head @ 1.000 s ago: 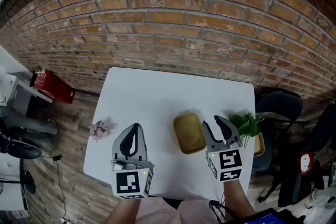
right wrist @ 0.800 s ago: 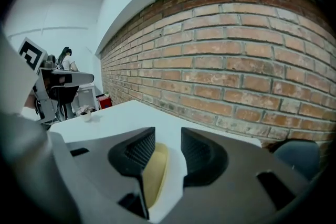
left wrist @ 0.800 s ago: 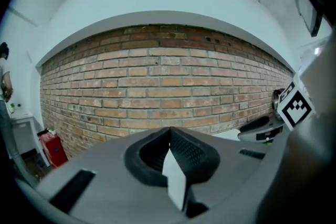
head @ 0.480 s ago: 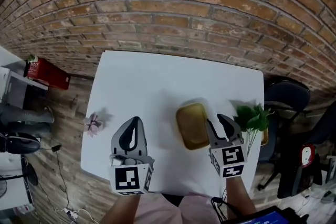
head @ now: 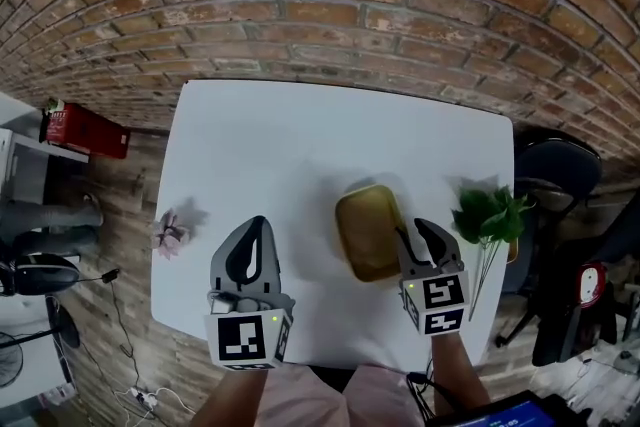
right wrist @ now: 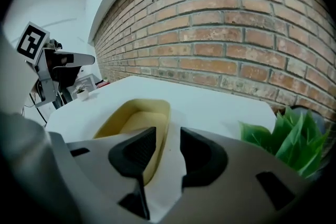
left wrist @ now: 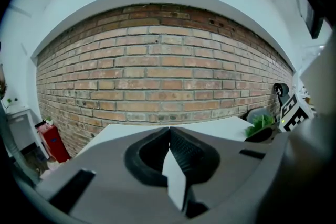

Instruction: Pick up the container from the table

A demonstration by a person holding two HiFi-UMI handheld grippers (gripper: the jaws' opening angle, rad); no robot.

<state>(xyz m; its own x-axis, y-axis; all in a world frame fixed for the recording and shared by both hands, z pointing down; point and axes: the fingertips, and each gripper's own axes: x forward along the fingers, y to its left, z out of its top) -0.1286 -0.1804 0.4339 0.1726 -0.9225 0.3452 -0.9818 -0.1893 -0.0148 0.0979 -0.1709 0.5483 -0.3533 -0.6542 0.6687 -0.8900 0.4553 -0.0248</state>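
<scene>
White table [head: 300,145] against a brick wall [head: 350,5]. Yellow container [head: 368,230] lies right of centre, a plant [head: 492,215] near it at the table's right edge. Right gripper [head: 413,233] is at the container's near right wall, jaws apart and closing. The wall looks lined up with the gap, probably not pinched yet. Left gripper [head: 255,227] has jaws together, nothing held. Drop one jaw inside the rim and one outside, then squeeze.

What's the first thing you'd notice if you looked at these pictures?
A yellow container sits on a white table, with a big brick wall behind. Near the front edge are two grey tongs: the left tongs shut and empty, the right tongs closing right beside the container with nothing pinched yet. A leafy green plant stands at the table's right edge.
</scene>
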